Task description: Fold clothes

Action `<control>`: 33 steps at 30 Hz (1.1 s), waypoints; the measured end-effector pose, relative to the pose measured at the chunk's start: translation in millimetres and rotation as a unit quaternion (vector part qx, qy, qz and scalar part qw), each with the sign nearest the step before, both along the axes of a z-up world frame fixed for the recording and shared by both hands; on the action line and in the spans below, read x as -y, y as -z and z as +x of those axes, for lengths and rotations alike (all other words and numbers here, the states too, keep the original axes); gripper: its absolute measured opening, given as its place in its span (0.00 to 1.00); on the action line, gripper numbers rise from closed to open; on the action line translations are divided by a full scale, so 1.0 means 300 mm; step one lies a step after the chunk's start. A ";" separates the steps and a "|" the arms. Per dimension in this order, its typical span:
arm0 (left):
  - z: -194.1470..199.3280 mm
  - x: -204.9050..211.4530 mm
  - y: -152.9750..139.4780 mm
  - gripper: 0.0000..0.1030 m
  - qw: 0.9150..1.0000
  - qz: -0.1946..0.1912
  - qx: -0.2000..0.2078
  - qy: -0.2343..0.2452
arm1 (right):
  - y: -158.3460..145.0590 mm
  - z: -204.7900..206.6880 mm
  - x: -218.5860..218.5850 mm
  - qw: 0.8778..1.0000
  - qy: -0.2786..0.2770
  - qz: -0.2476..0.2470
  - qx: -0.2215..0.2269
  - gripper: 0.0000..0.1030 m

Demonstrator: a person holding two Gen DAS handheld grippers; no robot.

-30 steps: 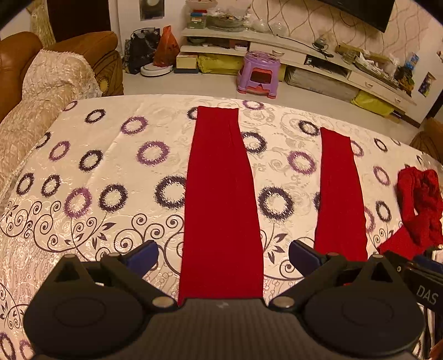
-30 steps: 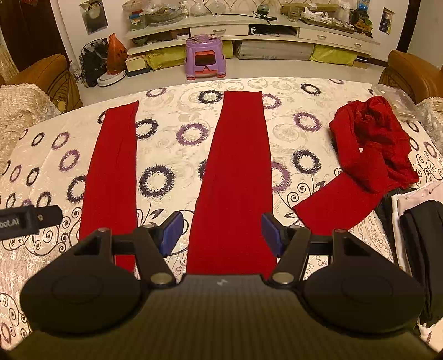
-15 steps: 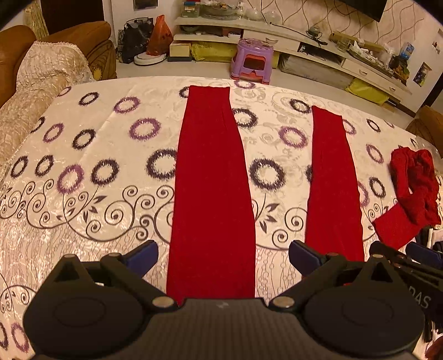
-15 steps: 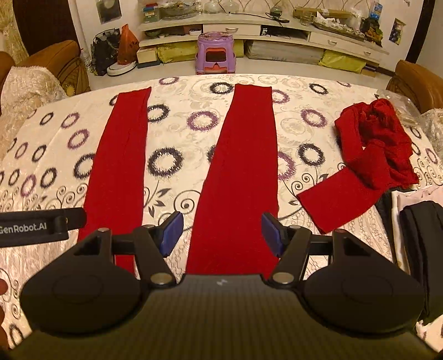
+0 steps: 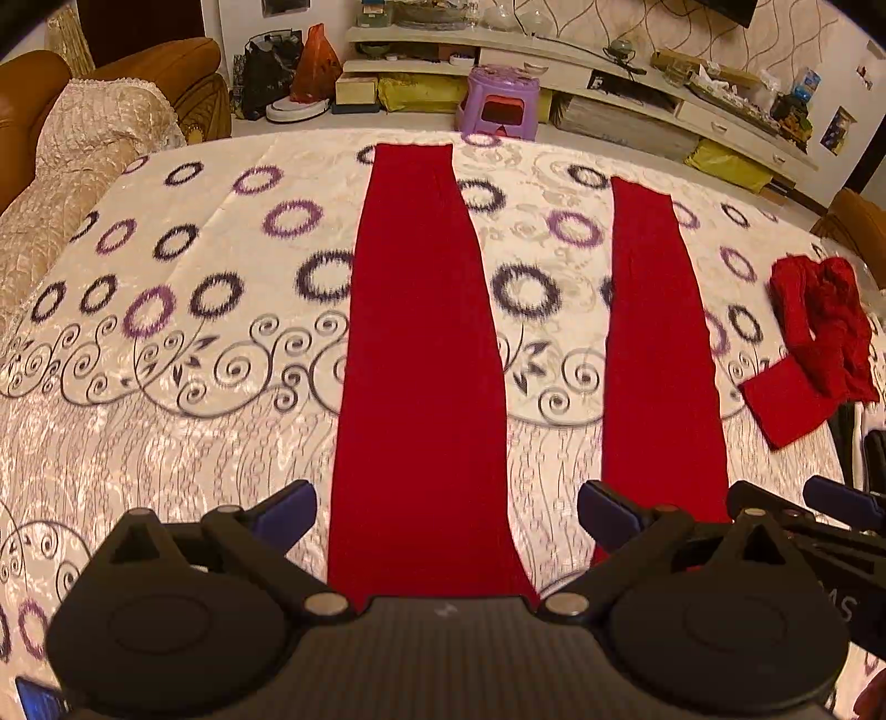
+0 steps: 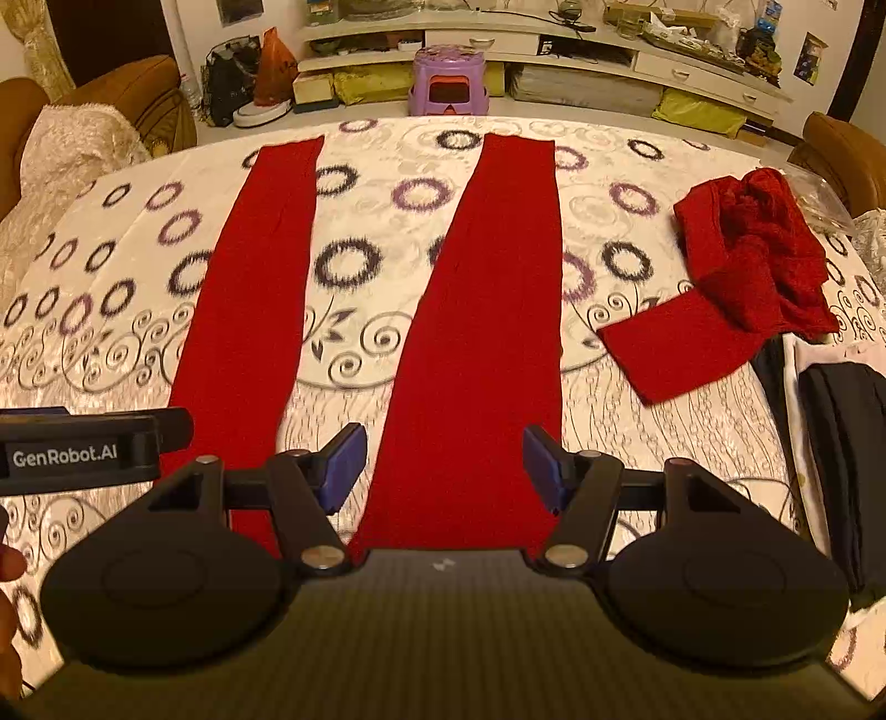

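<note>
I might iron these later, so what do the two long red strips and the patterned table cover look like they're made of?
Two long red strips: probably matte knit; fine lengthwise ribbing, no shine. Cream patterned table cover: likely satiny synthetic; glossy highlights.

Home living room, brown sofa, low media shelf, purple plastic stool, patterned cloth-covered table

Matt red knit cloth strips; shiny satin-like patterned bedspread; glossy purple plastic stool; brown leather sofa.
</note>
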State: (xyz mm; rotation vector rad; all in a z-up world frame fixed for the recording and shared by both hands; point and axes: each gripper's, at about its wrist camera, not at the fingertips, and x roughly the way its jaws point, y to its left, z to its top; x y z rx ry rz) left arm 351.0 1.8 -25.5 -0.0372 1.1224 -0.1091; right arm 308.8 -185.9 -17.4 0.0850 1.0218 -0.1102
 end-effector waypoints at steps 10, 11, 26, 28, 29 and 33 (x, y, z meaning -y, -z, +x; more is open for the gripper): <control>-0.135 -0.029 0.023 1.00 1.000 -0.002 -0.004 -0.006 | 0.006 -0.141 -0.029 1.000 -0.021 -0.009 -0.001 0.68; -0.156 -0.027 0.021 1.00 1.000 0.000 0.000 -0.004 | 0.005 -0.155 -0.032 1.000 -0.023 -0.007 -0.001 0.68; -0.421 -0.041 0.040 1.00 1.000 -0.019 -0.007 0.004 | 0.002 -0.407 -0.072 0.999 -0.033 0.001 0.000 0.68; -0.456 -0.042 0.039 1.00 1.000 -0.014 -0.007 0.005 | 0.002 -0.438 -0.076 0.999 -0.033 0.003 -0.002 0.68; -0.474 -0.042 0.038 1.00 1.000 -0.011 -0.006 0.005 | 0.002 -0.453 -0.078 0.999 -0.033 0.005 -0.003 0.68; -0.537 -0.048 0.031 1.00 1.000 -0.003 -0.001 0.004 | -0.001 -0.512 -0.096 0.999 -0.032 -0.003 -0.002 0.68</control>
